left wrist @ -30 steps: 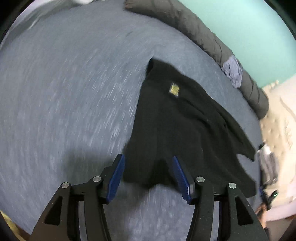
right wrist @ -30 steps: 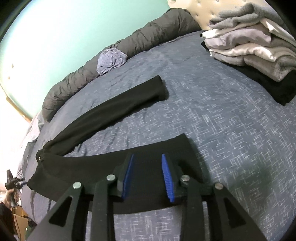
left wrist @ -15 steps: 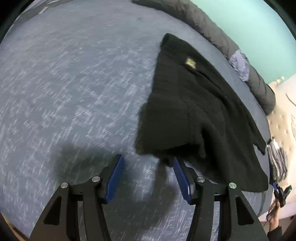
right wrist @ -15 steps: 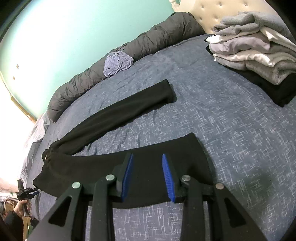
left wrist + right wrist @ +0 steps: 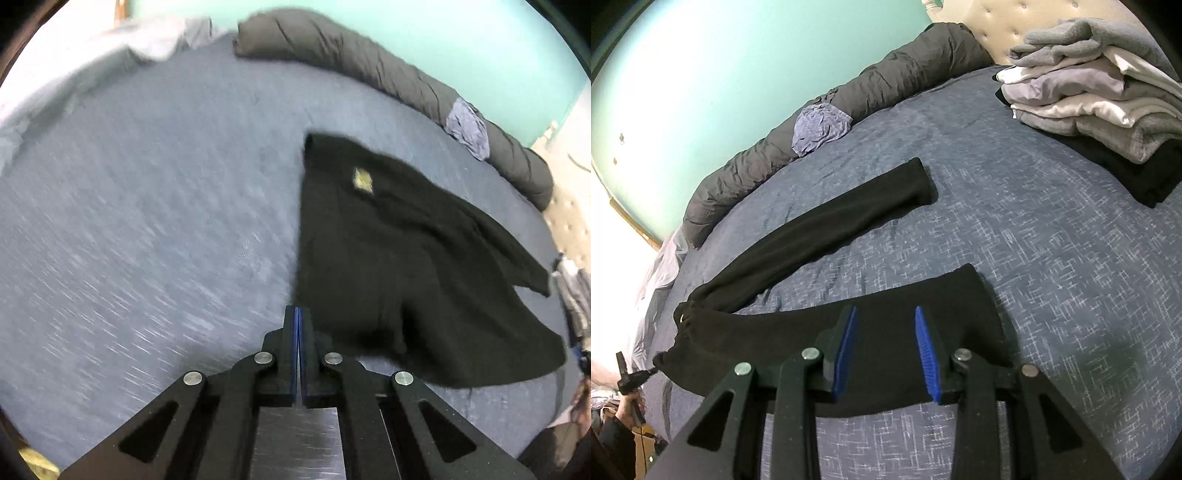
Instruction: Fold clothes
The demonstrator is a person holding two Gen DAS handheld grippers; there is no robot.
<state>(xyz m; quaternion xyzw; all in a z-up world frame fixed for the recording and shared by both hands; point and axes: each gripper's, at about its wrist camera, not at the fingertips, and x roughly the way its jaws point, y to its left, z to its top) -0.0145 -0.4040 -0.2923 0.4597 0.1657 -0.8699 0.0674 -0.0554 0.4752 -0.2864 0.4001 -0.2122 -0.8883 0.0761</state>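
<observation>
Jaws pressed flat together on the left gripper, blue pads meeting with nothing seen between them, tips at the near corner of the black trousers. Right gripper has jaws spread wide, hovering low over one trouser leg, empty. The trousers lie spread on the blue bed, legs splayed toward 1 o'clock in the right view. Folded pile of clothes sits at 2 o'clock; a grey rolled duvet lines the far edge.
</observation>
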